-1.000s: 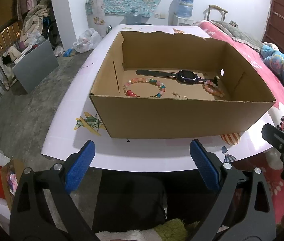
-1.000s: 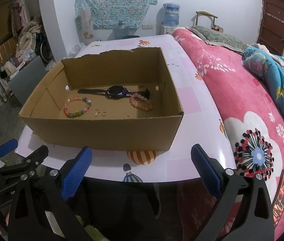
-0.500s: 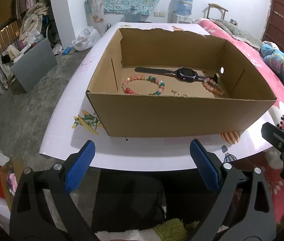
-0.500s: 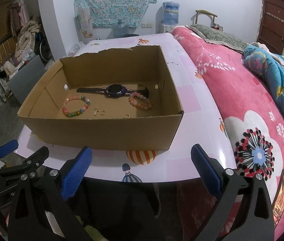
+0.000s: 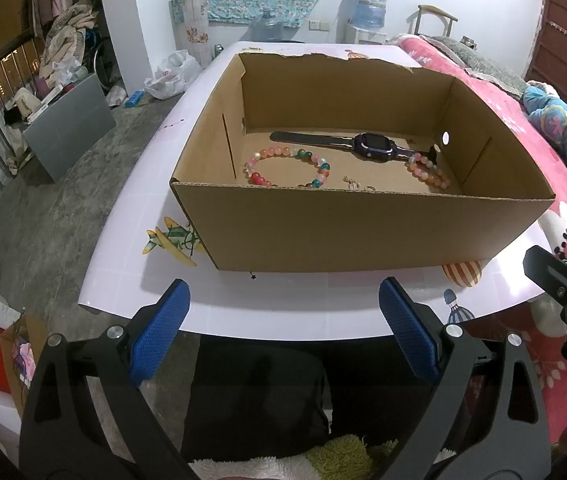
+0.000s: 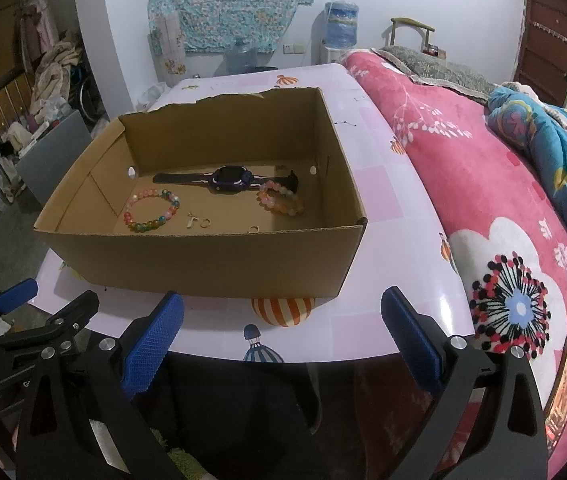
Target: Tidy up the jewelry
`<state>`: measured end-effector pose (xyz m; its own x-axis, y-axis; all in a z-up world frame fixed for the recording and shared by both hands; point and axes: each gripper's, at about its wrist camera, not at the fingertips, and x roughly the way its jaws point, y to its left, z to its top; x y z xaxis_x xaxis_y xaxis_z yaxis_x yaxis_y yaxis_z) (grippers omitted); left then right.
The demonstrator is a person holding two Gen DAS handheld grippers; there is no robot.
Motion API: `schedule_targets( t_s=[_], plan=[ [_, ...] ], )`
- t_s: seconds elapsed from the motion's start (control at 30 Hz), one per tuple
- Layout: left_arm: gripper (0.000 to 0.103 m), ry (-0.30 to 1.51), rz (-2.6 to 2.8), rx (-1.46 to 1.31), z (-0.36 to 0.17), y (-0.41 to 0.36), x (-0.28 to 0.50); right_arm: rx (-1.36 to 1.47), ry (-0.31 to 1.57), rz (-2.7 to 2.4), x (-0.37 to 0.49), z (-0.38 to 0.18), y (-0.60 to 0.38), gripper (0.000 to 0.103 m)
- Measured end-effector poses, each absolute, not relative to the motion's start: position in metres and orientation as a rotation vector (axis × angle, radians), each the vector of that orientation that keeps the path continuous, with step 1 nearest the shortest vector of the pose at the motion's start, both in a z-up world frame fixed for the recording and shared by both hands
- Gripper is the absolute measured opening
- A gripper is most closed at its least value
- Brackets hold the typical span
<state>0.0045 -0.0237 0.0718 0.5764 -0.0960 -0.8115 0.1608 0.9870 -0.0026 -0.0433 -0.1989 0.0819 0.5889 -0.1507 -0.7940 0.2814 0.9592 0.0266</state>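
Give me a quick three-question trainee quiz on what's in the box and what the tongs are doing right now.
1. True or false: the watch lies inside the cardboard box.
2. How many bead bracelets are in the box?
3. Left tongs and right tongs are: A) both open and empty, B) both shut on a bracelet.

Key: 1 true. 2 two: multicolored bracelet, pink bracelet. 3 A.

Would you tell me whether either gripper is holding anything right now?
Nothing: the left gripper and right gripper are both open, short of the cardboard box.
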Motion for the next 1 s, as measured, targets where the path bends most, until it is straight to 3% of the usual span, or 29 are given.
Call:
schedule_targets(
  t_s=[1.0],
  plan=[
    [0.092,0.945,-0.146,0.074,0.0732,-0.0253,0.0055,0.162,0.907,-0.249,-0.0458,0.0826,-0.2005,0.096]
  ],
)
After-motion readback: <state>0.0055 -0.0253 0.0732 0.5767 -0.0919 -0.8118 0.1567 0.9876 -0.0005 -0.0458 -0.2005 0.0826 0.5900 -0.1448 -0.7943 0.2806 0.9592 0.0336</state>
